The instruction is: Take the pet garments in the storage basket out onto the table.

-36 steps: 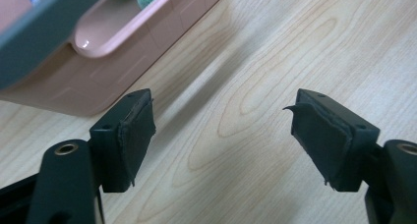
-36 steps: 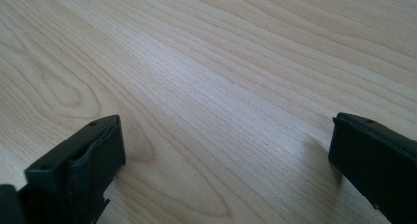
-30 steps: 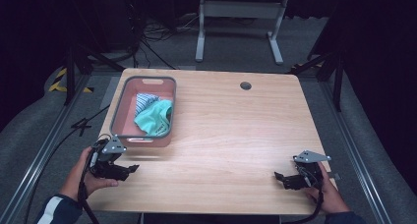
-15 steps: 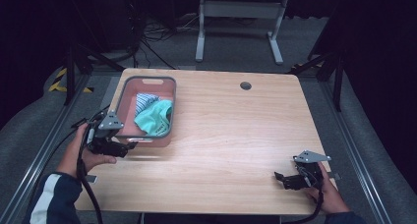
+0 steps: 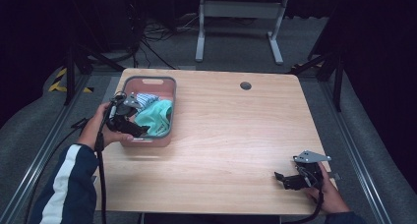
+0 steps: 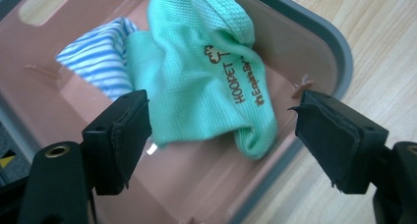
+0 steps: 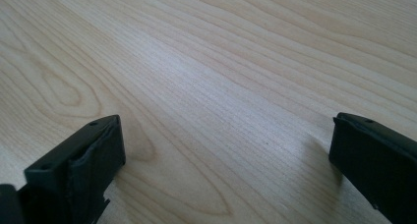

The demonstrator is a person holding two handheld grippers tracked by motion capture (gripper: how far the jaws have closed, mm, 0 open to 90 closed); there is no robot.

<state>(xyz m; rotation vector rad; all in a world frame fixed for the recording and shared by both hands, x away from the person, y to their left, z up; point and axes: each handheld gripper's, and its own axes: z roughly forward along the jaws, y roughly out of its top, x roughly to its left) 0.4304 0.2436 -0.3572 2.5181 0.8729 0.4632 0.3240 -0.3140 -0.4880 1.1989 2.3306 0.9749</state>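
A pink basket (image 5: 167, 86) with a grey rim stands at the table's far left. Inside it lie a mint-green cloth (image 5: 155, 117) with brown lettering and a blue-striped cloth (image 5: 146, 98). My left gripper (image 5: 139, 131) hangs over the basket's near end, open, its jaws wide apart above the green cloth (image 6: 206, 76) with nothing between them. The striped cloth (image 6: 101, 57) lies behind the green one, against the basket wall (image 6: 314, 52). My right gripper (image 5: 281, 177) rests low at the table's near right corner, open over bare wood (image 7: 221, 86).
The wooden table (image 5: 236, 130) has a round cable hole (image 5: 245, 85) near its far edge. A metal stand (image 5: 239, 17) and cables lie on the floor beyond. Dark rails run along both sides of the table.
My left gripper has moved from the table's near left forward and up to over the basket's near end. The right gripper has stayed where it was.
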